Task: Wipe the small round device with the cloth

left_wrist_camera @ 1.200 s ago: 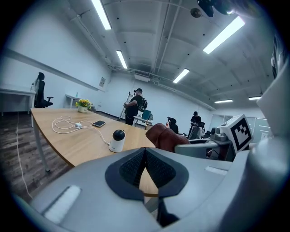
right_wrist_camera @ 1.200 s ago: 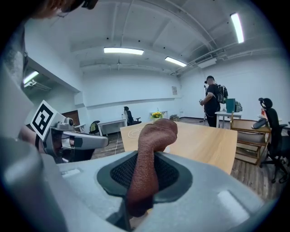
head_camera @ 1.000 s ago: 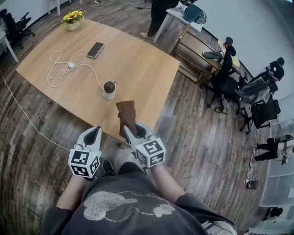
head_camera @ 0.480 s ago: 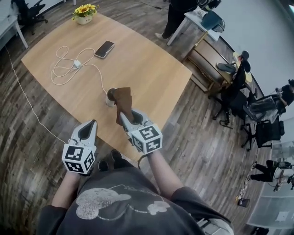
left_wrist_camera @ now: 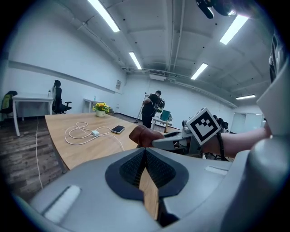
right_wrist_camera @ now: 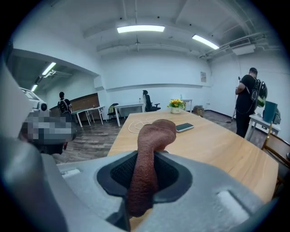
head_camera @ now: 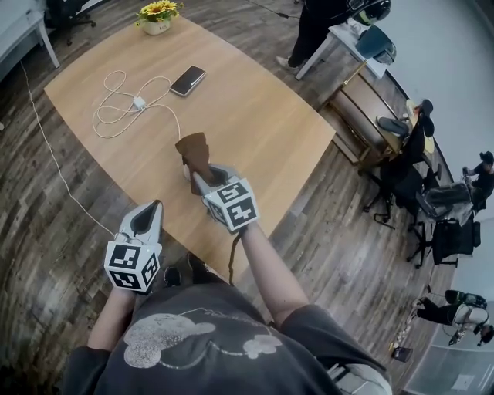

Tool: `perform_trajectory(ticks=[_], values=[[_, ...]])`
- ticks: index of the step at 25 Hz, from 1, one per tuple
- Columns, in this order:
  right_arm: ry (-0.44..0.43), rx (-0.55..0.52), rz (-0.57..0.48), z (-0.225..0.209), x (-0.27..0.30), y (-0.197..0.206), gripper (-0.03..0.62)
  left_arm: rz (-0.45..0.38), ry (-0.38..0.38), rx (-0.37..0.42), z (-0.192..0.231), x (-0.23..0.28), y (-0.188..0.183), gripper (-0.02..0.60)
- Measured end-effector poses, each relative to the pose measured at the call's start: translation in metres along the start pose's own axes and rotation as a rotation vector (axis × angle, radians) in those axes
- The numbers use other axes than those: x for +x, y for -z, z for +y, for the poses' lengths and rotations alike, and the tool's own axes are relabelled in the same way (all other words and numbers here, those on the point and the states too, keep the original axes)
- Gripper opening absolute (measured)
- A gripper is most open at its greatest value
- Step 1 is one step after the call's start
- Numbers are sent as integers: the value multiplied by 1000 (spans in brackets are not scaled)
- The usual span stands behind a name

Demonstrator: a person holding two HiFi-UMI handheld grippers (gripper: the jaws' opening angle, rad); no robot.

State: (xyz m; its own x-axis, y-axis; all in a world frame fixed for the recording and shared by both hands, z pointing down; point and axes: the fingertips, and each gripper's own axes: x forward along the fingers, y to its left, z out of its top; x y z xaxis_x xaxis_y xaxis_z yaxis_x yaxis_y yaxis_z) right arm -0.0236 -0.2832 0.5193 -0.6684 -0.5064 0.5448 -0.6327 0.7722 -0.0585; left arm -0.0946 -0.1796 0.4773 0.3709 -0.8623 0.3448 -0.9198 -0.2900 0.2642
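Note:
My right gripper (head_camera: 202, 179) is shut on a brown cloth (head_camera: 193, 150), which stands up out of its jaws over the wooden table (head_camera: 255, 116). The cloth and gripper sit over the spot where the small round device stands, so the device is almost wholly hidden. In the right gripper view the cloth (right_wrist_camera: 152, 136) fills the gap between the jaws and bends over at the top. My left gripper (head_camera: 150, 210) hangs off the table's near edge, shut with nothing in it. From the left gripper view I see the cloth (left_wrist_camera: 142, 135) and the right gripper (left_wrist_camera: 176, 141) to my right.
A white charging cable (head_camera: 123, 108) coils at the table's far left, beside a dark phone (head_camera: 189, 80). A flower pot (head_camera: 158, 17) stands at the far corner. A person (head_camera: 324, 23) stands beyond the table. Desks and office chairs (head_camera: 409, 146) line the right side.
My right gripper has carried the cloth forward and left, from the table's near edge to over the round device, which it now covers. The left gripper has stayed low by the edge.

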Motion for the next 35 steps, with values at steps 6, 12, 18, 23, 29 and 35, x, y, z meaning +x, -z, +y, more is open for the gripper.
perform_trajectory(ticks=[6, 12, 18, 23, 29, 35], values=[[32, 95, 47, -5, -10, 26, 78, -1, -17, -6, 4, -6, 4, 18], [47, 155, 93, -4, -33, 67, 78, 5, -16, -12, -5, -9, 14, 18], [1, 165, 35, 12, -58, 76, 78, 3, -36, -20, -6, -11, 18, 18], [-97, 57, -79, 35, -53, 43, 78, -9, -65, -14, -3, -9, 9, 18], [-184, -31, -34, 52, -21, 39, 80, -10, -99, -21, -4, -2, 7, 18], [-192, -41, 47, 48, 0, 55, 80, 8, -127, -31, 0, -1, 16, 18]])
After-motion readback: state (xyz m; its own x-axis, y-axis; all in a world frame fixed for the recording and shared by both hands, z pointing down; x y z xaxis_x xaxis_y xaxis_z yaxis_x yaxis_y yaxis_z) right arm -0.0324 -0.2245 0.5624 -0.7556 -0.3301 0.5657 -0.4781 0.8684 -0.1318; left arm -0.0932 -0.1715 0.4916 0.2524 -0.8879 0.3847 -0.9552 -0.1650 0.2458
